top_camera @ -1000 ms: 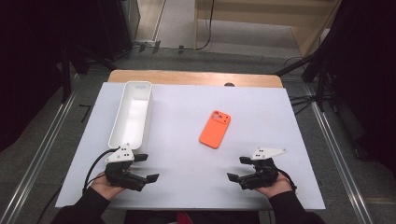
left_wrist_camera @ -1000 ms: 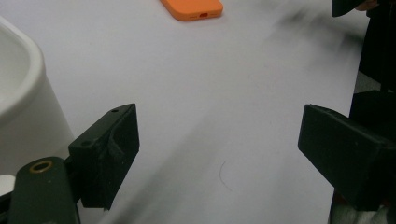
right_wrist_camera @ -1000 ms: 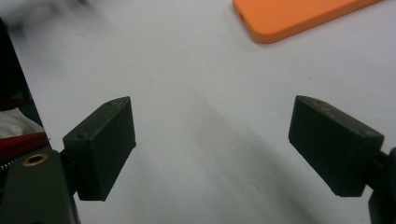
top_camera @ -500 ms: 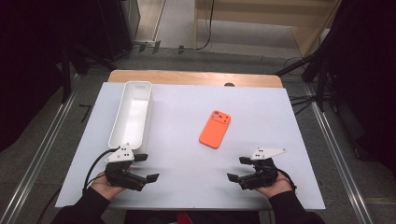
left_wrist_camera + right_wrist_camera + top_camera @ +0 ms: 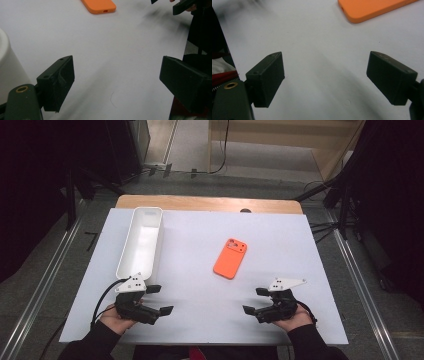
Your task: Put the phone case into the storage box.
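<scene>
Nothing started yet, by our read. Our left gripper (image 5: 162, 300) and right gripper (image 5: 252, 301) sit at the near table edge, jaws wide apart, both empty. Orange phone case (image 5: 230, 258) lies mid-table, untouched; white tray (image 5: 131, 265) empty. Pickup and placement remain.

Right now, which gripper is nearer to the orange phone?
Right. The right gripper sits just below and slightly right of the orange phone. The left gripper rests further off to its lower left, by the near end of the white tray.
</scene>
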The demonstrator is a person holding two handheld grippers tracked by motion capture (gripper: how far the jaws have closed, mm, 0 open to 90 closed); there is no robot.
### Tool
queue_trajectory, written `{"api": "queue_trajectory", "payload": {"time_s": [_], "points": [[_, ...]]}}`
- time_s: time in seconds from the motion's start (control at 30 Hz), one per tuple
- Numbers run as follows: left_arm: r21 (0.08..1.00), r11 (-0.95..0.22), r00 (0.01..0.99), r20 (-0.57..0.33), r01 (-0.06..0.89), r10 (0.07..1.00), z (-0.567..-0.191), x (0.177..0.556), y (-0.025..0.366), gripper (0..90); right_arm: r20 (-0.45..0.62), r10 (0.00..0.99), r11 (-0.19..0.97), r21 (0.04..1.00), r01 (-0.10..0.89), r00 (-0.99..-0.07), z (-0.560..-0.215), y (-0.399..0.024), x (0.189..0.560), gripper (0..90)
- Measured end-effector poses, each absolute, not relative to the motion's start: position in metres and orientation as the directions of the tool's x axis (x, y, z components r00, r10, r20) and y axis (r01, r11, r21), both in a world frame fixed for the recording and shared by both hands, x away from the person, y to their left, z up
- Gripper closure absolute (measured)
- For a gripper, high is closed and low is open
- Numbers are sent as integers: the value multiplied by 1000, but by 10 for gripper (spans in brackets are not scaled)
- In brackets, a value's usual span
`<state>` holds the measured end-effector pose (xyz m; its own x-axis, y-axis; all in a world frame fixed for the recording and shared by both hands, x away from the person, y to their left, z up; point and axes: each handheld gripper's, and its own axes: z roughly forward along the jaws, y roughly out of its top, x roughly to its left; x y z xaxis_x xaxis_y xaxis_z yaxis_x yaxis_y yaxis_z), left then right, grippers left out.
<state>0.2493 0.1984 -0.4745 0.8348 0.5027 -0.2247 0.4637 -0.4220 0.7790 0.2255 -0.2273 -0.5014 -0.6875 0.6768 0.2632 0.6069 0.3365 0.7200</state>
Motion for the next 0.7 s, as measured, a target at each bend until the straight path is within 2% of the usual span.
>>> {"api": "queue_trajectory", "payload": {"time_s": [0.7], "points": [[789, -384, 804, -218, 479, 554, -463, 257, 173, 124, 267, 686, 321, 724, 610, -677, -502, -231, 223, 134]]}}
